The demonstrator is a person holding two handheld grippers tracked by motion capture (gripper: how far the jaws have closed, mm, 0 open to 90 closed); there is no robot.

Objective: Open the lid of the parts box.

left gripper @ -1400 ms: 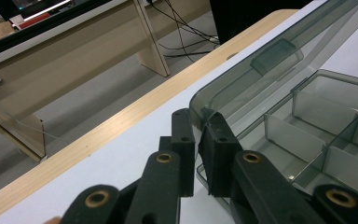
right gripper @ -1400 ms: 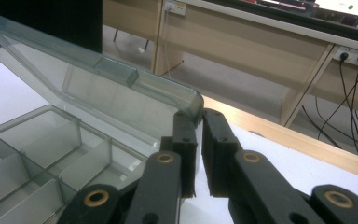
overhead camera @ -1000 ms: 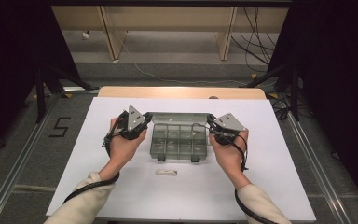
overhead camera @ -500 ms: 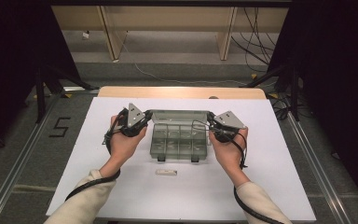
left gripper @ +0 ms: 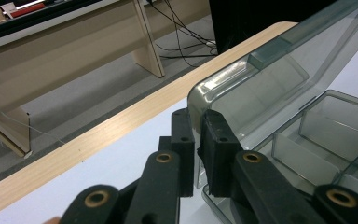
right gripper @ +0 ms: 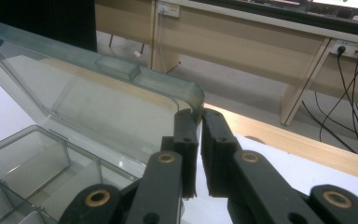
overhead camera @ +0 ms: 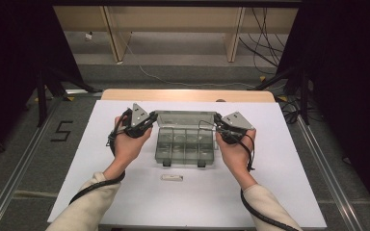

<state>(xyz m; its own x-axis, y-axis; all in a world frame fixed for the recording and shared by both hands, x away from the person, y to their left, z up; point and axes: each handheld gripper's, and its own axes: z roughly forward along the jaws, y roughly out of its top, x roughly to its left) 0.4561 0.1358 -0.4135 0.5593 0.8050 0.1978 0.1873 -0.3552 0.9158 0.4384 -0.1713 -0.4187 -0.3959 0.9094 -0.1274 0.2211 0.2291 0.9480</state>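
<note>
Clear compartment box centred on the white worktop, lid raised at its far edge. Left gripper and right gripper each clamped on a lid corner, sharing the load to swing it evenly.

Both grippers have raised the box's clear lid from lower to nearly upright.
</note>
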